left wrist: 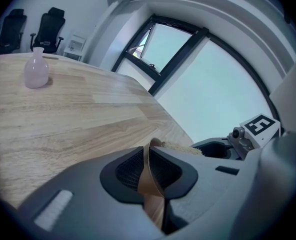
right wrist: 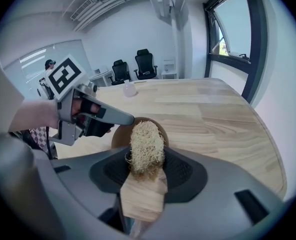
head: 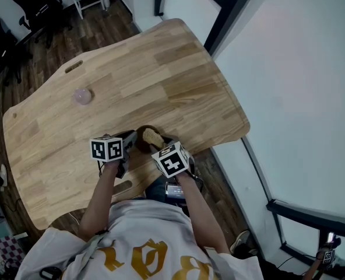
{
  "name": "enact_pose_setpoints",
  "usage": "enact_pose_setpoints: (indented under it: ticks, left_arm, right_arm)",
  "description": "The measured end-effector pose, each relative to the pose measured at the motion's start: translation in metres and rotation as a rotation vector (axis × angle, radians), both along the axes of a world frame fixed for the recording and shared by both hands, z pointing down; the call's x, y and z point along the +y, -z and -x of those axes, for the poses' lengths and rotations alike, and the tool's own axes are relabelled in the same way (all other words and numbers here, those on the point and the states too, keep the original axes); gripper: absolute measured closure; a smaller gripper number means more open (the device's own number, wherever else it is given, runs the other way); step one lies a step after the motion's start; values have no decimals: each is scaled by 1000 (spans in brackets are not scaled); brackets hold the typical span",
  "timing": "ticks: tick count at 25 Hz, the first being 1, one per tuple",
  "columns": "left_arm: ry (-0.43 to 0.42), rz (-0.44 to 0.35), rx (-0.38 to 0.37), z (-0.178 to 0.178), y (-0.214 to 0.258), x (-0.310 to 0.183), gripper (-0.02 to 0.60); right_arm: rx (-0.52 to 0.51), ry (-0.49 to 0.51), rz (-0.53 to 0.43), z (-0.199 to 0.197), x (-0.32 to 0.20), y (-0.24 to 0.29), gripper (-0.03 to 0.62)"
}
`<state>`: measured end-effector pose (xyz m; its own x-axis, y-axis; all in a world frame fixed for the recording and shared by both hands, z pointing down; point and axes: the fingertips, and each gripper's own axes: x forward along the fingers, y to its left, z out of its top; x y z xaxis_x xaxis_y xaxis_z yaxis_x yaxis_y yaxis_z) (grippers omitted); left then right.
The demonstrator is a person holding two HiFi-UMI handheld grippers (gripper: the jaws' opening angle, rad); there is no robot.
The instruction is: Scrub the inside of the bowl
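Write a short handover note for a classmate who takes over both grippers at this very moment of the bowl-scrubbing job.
Left gripper: shut on the rim of the brown bowl, holding it at the near edge of the wooden table.
Right gripper: shut on the fibrous scrubber, which sits at the bowl's opening.
Done: bowl and scrubber are both gripped and together. How much has been scrubbed cannot be told.
Left: work the scrubber round the inside with the bowl clamped. The pink bottle stands far off, out of the way.

Most of bowl (right wrist: 119, 137) behind scrubber (right wrist: 147, 145)
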<state>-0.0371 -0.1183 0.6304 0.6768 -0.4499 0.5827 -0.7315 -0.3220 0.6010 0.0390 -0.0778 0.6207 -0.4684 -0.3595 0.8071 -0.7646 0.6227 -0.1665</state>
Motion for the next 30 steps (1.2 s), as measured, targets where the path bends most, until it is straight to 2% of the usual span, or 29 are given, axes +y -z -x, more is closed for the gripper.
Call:
enact_pose_setpoints:
  ticks: [5, 15, 18, 21, 25, 30]
  left_arm:
    - [25, 2, -23, 5, -10, -5, 554]
    - [27, -35, 22, 2, -11, -8, 552]
    - [51, -65, -16, 8, -10, -9, 551]
    - [88, -121, -62, 19, -5, -11, 532]
    - [129, -265, -123, 31, 24, -17, 532]
    - [101, -444, -108, 27, 74, -10, 534]
  right_arm:
    - [-38, -29, -28, -6, -5, 2, 413]
    - [-140, -125, -64, -12, -10, 16, 413]
    - [-162, -165, -67, -15, -11, 18, 413]
    - [-190, -201, -79, -18, -12, 23, 413]
    - [-201, -240, -130, -25, -13, 36, 413]
    - [-197, -275, -265, -29, -14, 67, 413]
